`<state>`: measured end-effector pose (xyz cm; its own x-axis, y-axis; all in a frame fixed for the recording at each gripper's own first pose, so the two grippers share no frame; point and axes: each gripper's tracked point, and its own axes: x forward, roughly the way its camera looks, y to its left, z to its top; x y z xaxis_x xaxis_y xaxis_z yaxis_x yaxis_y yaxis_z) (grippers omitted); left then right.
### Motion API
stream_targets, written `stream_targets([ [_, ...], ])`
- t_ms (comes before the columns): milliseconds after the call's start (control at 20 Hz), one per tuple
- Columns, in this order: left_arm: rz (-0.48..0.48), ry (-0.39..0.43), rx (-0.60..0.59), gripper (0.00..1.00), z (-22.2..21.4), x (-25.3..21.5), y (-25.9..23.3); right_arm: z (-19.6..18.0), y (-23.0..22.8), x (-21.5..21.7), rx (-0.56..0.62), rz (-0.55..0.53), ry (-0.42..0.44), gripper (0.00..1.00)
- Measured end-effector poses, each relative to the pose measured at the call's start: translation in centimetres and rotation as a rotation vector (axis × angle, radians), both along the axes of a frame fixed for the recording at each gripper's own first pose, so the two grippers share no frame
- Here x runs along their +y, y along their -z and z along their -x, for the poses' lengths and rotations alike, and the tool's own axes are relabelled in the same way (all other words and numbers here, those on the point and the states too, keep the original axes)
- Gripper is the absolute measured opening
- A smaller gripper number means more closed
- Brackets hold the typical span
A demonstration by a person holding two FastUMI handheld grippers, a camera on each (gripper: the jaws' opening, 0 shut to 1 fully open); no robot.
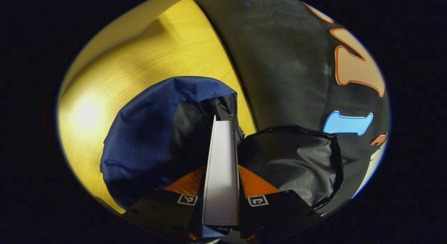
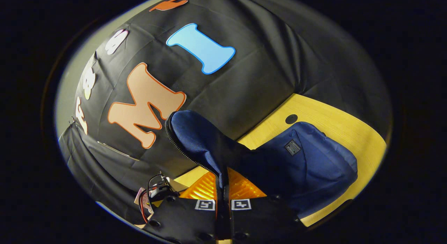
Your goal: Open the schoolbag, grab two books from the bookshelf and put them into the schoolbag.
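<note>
Schoolbag point(image 2: 314, 160) label point(image 2: 292, 147) unreadable; book point(image 1: 221, 174) edge blank.

Recording booth: black cloth wall point(image 2: 265, 79) behind a yellow wooden table point(image 1: 139, 62).

The left gripper point(image 1: 221, 188) has two broad matte black finger blocks with small round screw holes, each carrying a square white tag printed with a black coded pattern, and ribbed plates ahead of them. The right gripper point(image 2: 222, 193) has the same build: black blocks with dark round screws, two coded white square tags and ribbed plates. Thin red and black wires point(image 2: 148, 193) loop beside its body.
</note>
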<state>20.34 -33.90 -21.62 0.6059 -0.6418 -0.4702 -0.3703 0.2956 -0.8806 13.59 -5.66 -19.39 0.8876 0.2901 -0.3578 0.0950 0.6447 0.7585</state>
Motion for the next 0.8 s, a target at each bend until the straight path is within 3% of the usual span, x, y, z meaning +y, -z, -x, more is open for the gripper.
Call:
stream_targets([
  [50,-0.040,0.034,0.004,0.40,0.5,-0.2,0.5,0.0,0.2,0.0,0.003,0.005,-0.002,0.02],
  [200,-0.221,0.116,-0.035,0.67,1.3,0.6,2.0,0.1,0.8,0.5,0.014,-0.009,0.000,0.03],
  [250,-0.261,0.141,-0.036,0.62,1.6,0.7,2.4,0.1,1.1,0.6,0.015,-0.008,0.000,0.03],
  [300,-0.294,0.164,-0.037,0.68,1.7,1.0,2.4,0.2,1.2,0.6,0.017,-0.003,-0.003,0.03],
  [350,-0.329,0.185,-0.042,0.63,2.0,1.2,2.3,0.1,1.2,0.6,0.015,0.000,-0.004,0.02],
  [450,-0.421,0.217,-0.085,0.79,1.9,2.6,2.4,0.2,1.2,0.7,0.015,0.002,-0.001,0.04],
  [500,-0.477,0.239,-0.114,0.72,1.8,3.5,2.3,0.2,1.3,0.8,0.015,0.002,0.001,0.04],
  [550,-0.532,0.261,-0.143,0.79,1.6,4.3,2.6,0.1,1.4,0.8,0.015,0.003,0.002,0.04],
  [600,-0.580,0.284,-0.171,0.72,1.4,4.9,2.4,0.2,1.5,0.9,0.017,0.006,0.004,0.04],
  [800,-0.724,0.349,-0.276,0.72,1.7,8.1,1.5,0.3,2.0,1.2,0.019,0.005,0.002,0.04],
])
